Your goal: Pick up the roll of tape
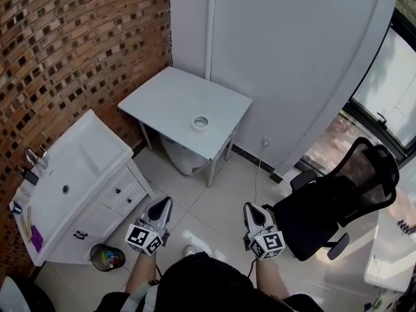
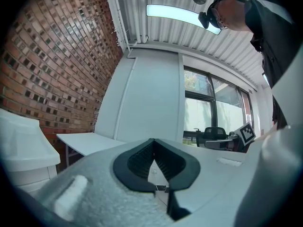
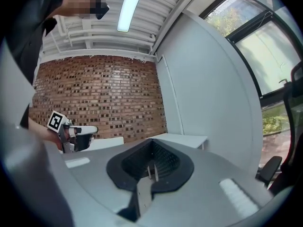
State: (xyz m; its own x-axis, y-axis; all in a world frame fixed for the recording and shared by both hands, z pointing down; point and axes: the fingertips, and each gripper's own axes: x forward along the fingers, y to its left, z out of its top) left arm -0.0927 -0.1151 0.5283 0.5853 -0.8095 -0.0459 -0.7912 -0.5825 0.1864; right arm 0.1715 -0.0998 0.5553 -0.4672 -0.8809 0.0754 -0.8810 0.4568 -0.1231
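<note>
- On the white table (image 1: 169, 99), near its front edge: the roll of tape (image 1: 201, 122), lying flat with the hole upward, well apart from both grippers.
- Print in sight: black-and-white square patterns on the marker cubes of the left gripper (image 1: 164, 205) and the right gripper (image 1: 251, 212). Patterns, not letters.
- Left gripper: jaws closed tip to tip with nothing between them, held level and aimed toward the table.
- Right gripper: jaws likewise together and empty, level, beside the left one.
- Between the grippers and the table: pale tiled floor (image 1: 214, 207).
- Under the table, close to its front legs: a rounded white tub (image 1: 184, 156).
- To the left: a white cabinet (image 1: 107, 203) topped by a sink (image 1: 84, 142), with a tap (image 1: 32, 156) at the far left end.
- Near the cabinet's near corner: a purple item (image 1: 37, 238), too small to identify.
- On the floor by the cabinet, just left of the left gripper: a small bin (image 1: 107, 257) with colourful rubbish inside.
- To the right, near the right gripper: a black office chair (image 1: 325, 213), its back toward the window (image 1: 396, 90).
- Behind the table: brick wall (image 1: 78, 38) on the left and plain white wall (image 1: 292, 57) behind and to the right, with a thin cable (image 1: 258, 168) hanging down to the floor.
- At the far right edge: the corner of a second white desk (image 1: 390, 259).
</note>
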